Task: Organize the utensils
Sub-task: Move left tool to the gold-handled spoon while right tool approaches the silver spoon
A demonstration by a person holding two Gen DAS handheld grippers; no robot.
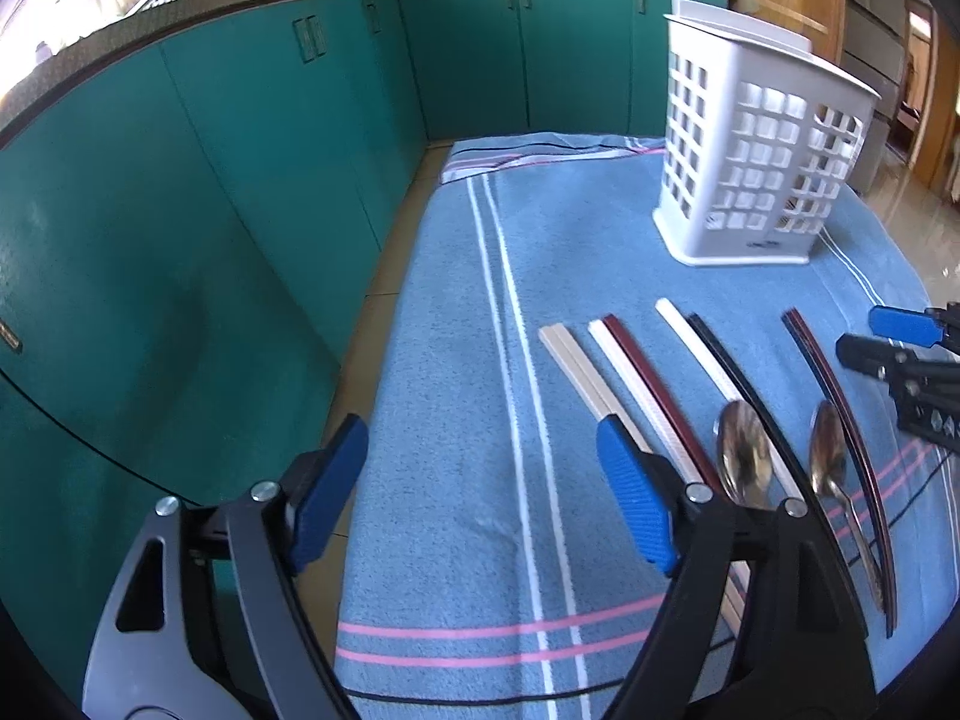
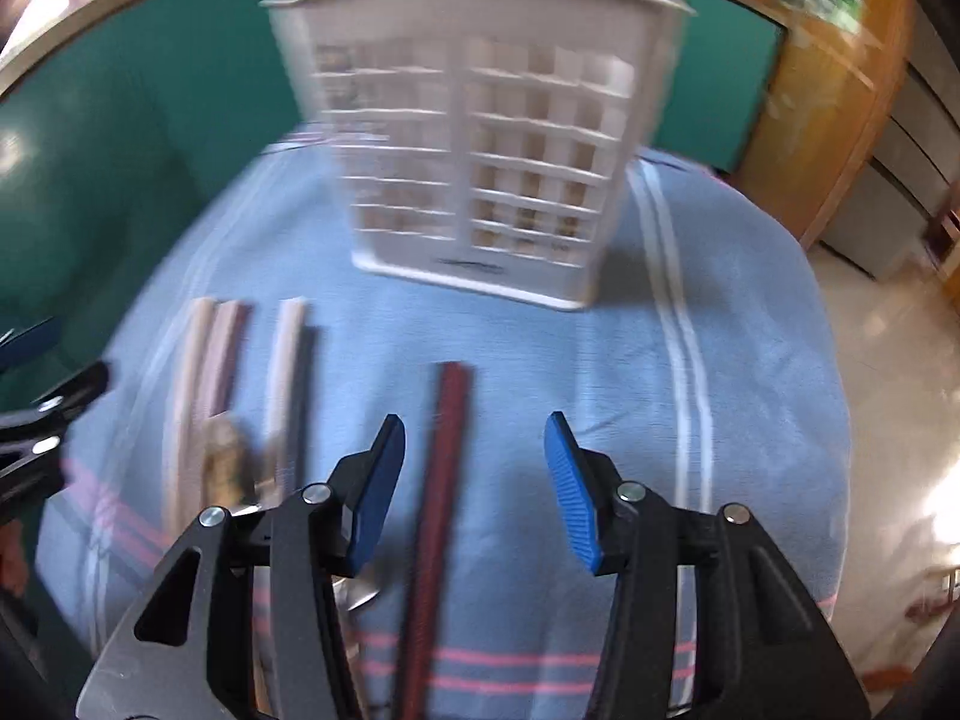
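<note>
Nothing looks sorted yet. The white holder [image 1: 756, 162] stands upright at the far end of the blue towel [image 1: 456, 312], and through its grid walls no utensil can be made out inside, though blur in the right wrist view leaves that uncertain. All the utensils lie side by side on the towel, near the holder but apart from it: cream chopsticks [image 1: 576, 366], a white and a maroon stick touching, a white and a black one, two steel spoons [image 1: 744, 456], and a dark red pair [image 2: 441, 480] set furthest right.

The left gripper [image 1: 480, 492] hangs wide open over bare towel, holding nothing. The right gripper [image 2: 474, 486] is also open, its ribbed blue pads on either side of the dark red pair without touching it.

The sticks are slim, square and glossy, the spoons mirror-bright, the towel nubby with white and pink stripes.
</note>
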